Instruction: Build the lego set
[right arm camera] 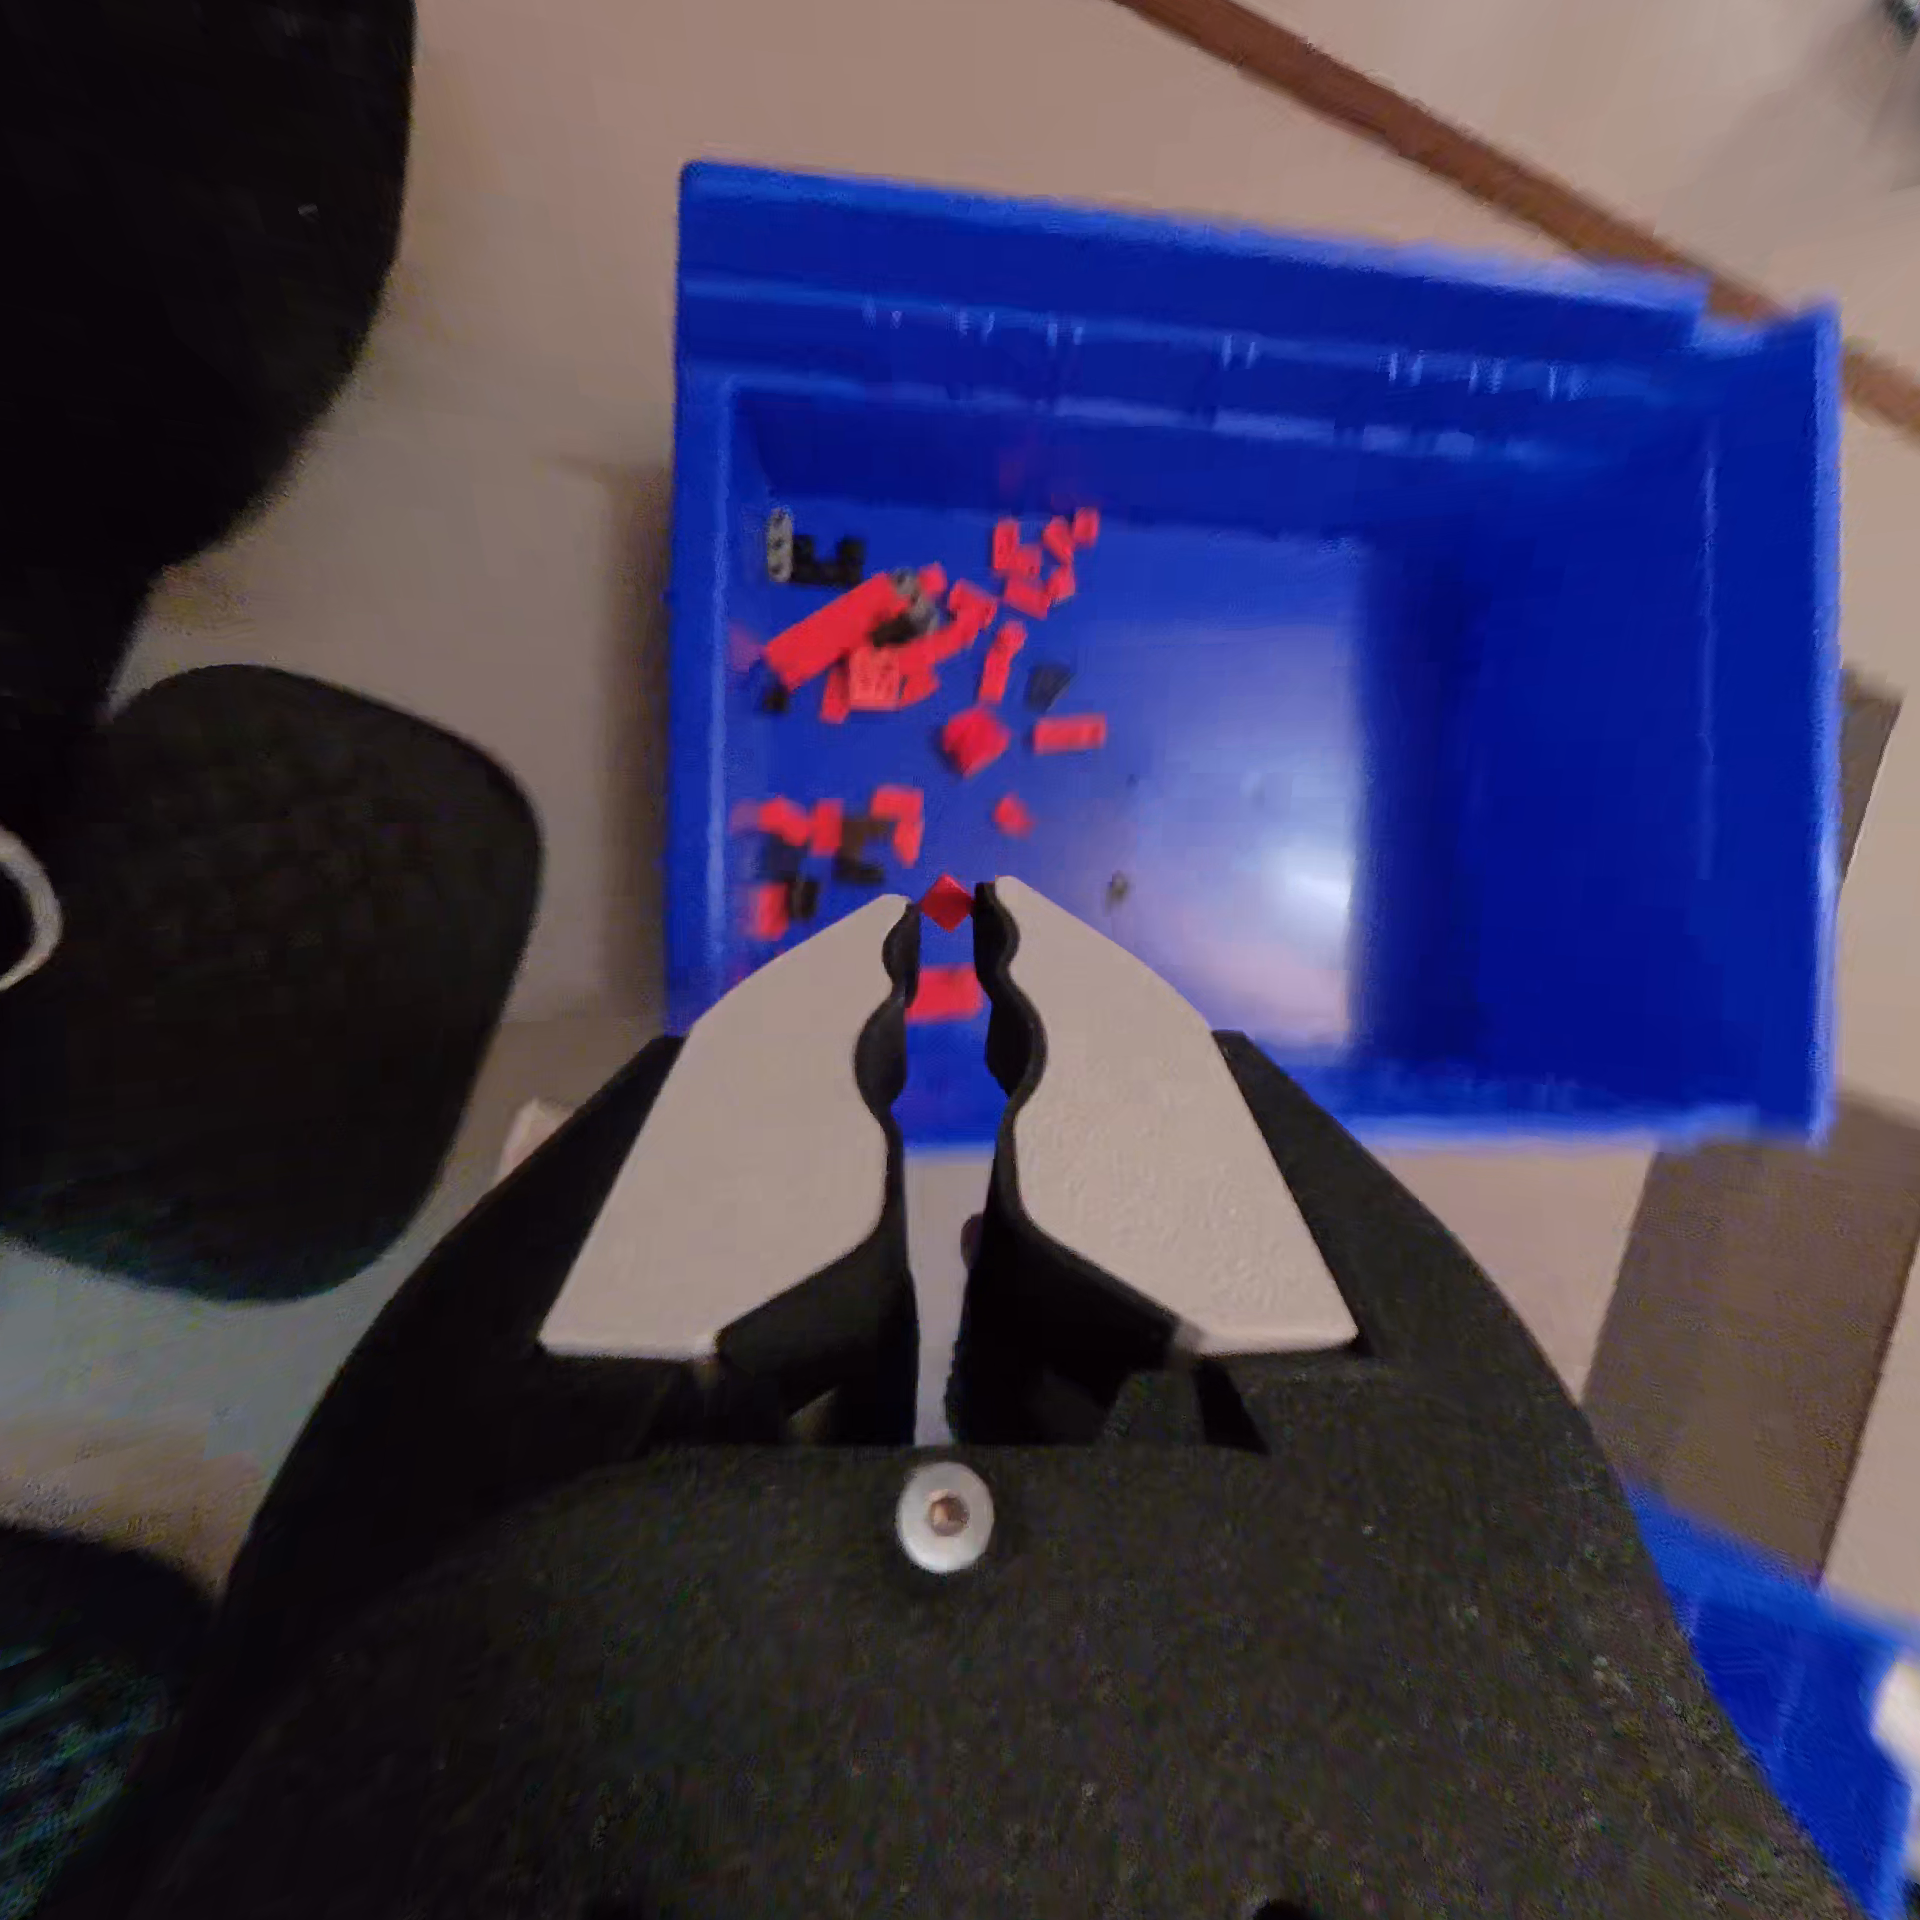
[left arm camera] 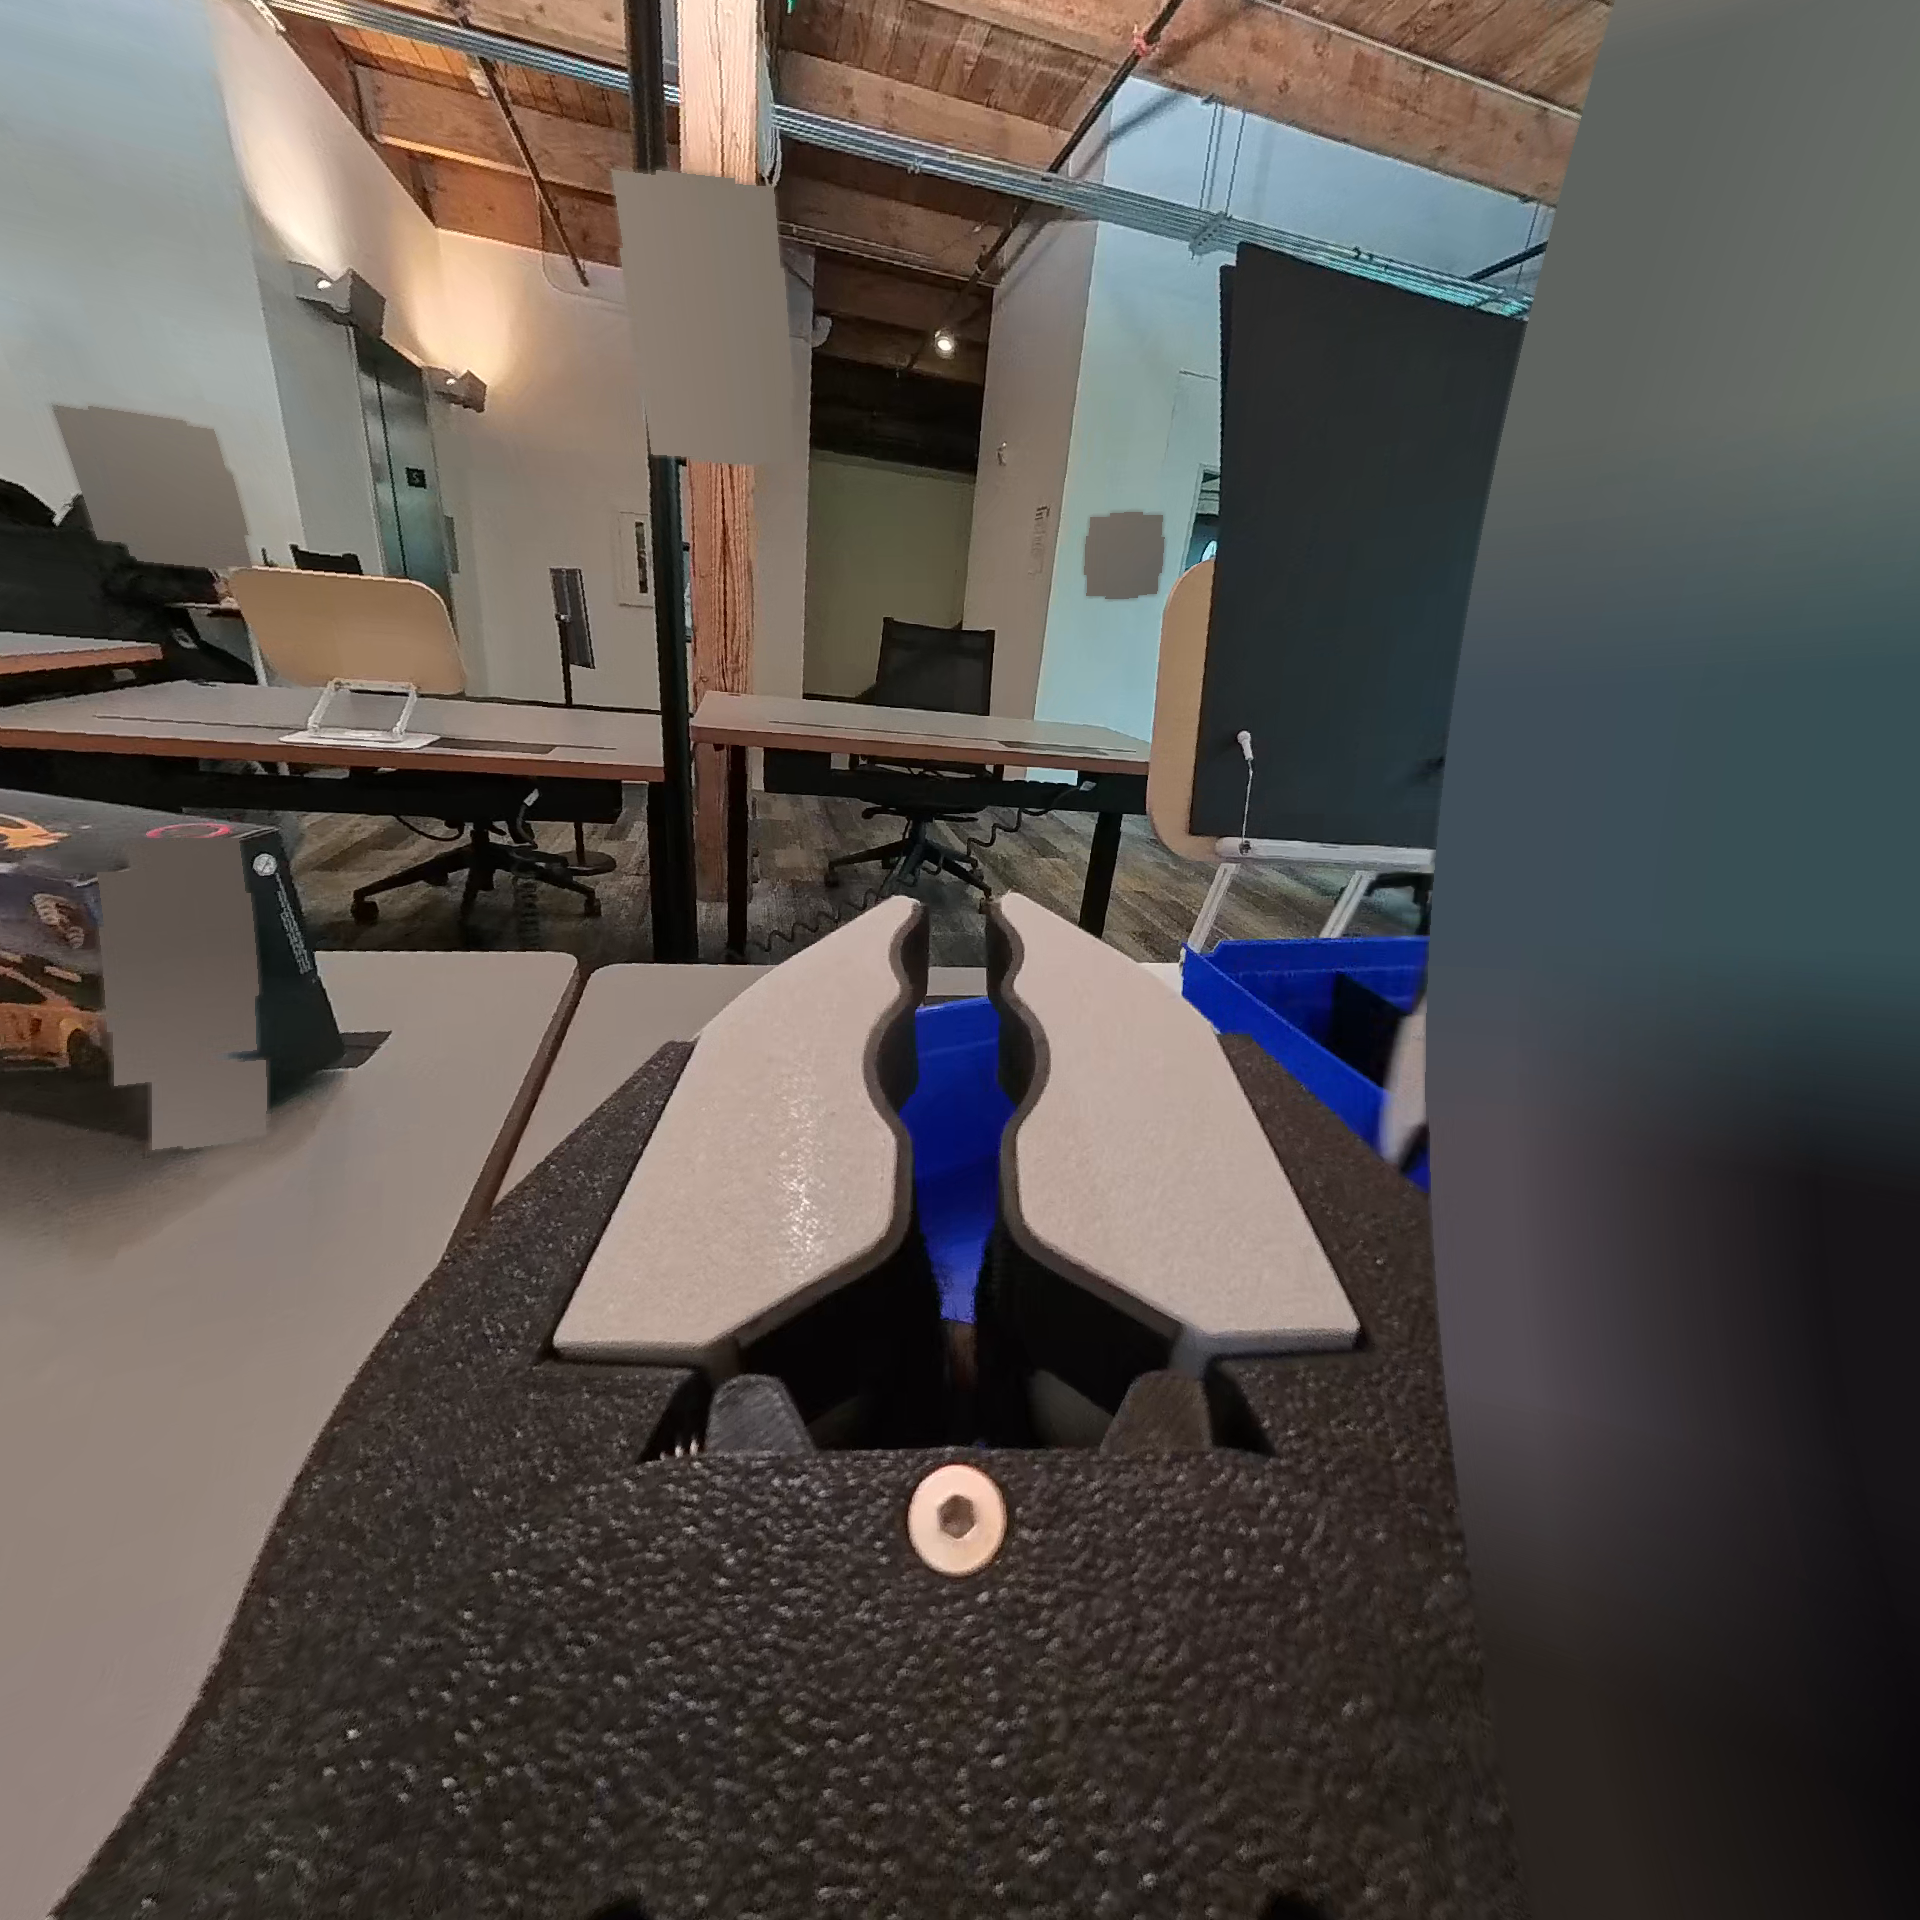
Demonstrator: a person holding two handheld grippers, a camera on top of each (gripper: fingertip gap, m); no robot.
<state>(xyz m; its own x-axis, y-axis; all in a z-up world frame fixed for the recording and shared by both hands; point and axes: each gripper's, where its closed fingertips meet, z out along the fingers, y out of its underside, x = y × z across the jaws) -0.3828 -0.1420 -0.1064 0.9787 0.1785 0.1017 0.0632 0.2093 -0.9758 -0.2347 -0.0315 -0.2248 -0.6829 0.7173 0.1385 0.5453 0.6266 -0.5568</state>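
A small red plastic lego piece point(right arm camera: 944, 900) is sitting pinched between the tips of the right gripper point(right arm camera: 947, 902), whose grey fingers point(right arm camera: 1127, 1122) are closing on it from either side. The piece is hanging above the deep blue plastic bin point(right arm camera: 1558, 727), over its near-left part. On the bin's floor a scatter of loose red and black lego bricks point(right arm camera: 894, 665) is lying, bunched toward the left wall, with one more red brick showing through the gap between the fingers. The bin is standing on a pale beige tabletop point(right arm camera: 540, 436); the whole right wrist view is smeared with motion blur. A second blue bin corner point(right arm camera: 1808, 1704) is showing at the lower right edge.

The left gripper point(left arm camera: 956, 920) is pointing level across the room, its grey fingers point(left arm camera: 769, 1143) standing slightly apart with nothing between them; only a narrow gap is showing at the tips. Through that gap and to its right, a blue plastic bin point(left arm camera: 1288, 997) is resting on the beige table point(left arm camera: 208, 1299). At the left a printed cardboard lego box point(left arm camera: 62, 966) with a car picture is standing on the table. Beyond, wooden-edged desks point(left arm camera: 416, 743) and black office chairs point(left arm camera: 925, 686) are filling the room.
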